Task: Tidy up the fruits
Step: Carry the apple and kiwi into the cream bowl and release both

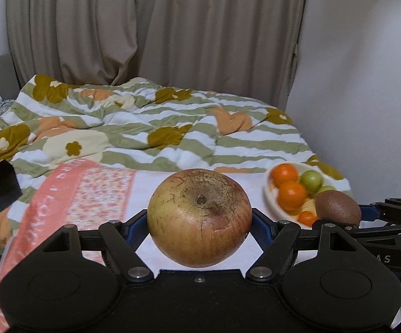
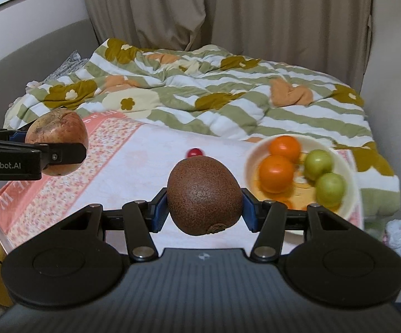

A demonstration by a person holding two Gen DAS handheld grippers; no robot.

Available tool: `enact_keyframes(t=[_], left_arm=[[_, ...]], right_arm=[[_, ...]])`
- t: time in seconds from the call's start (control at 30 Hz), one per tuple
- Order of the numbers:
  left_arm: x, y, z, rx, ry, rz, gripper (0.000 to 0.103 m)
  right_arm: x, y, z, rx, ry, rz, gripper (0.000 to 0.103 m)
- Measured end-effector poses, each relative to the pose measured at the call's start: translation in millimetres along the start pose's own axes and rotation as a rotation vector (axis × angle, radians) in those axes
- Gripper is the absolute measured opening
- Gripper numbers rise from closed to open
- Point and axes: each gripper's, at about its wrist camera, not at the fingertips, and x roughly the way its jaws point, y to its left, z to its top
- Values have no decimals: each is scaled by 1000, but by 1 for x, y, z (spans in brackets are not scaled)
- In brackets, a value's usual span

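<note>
My left gripper (image 1: 199, 219) is shut on a large yellow-red apple (image 1: 199, 216), held in the air above the towel; the same apple (image 2: 57, 141) shows at the left of the right wrist view. My right gripper (image 2: 204, 202) is shut on a brown kiwi (image 2: 204, 195), also lifted; that kiwi (image 1: 337, 208) appears at the right of the left wrist view. A cream bowl (image 2: 350, 197) to the right holds oranges (image 2: 276, 173) and green fruits (image 2: 329, 186). A small red fruit (image 2: 194, 152) lies on the towel beyond the kiwi.
A white and pink floral towel (image 2: 133, 163) covers the surface under both grippers. Behind it lies a rumpled striped flower-print duvet (image 2: 214, 94). Beige curtains (image 2: 228, 8) hang at the back, a wall stands at the right, and a crumpled white bag (image 2: 400, 236) lies beyond the towel's right edge.
</note>
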Motion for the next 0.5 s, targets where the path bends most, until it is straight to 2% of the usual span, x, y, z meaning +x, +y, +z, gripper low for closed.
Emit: enact_keyframes(t=[0.27,0.5], left_arm=[[20,-64,2,-1,-3,-38,79],[60,-107,4,43,43,-100,79]], right_arm=[[-14,-68,-7,0,-8,-28,69],[-11,-119,-11,45,1,-69,69]])
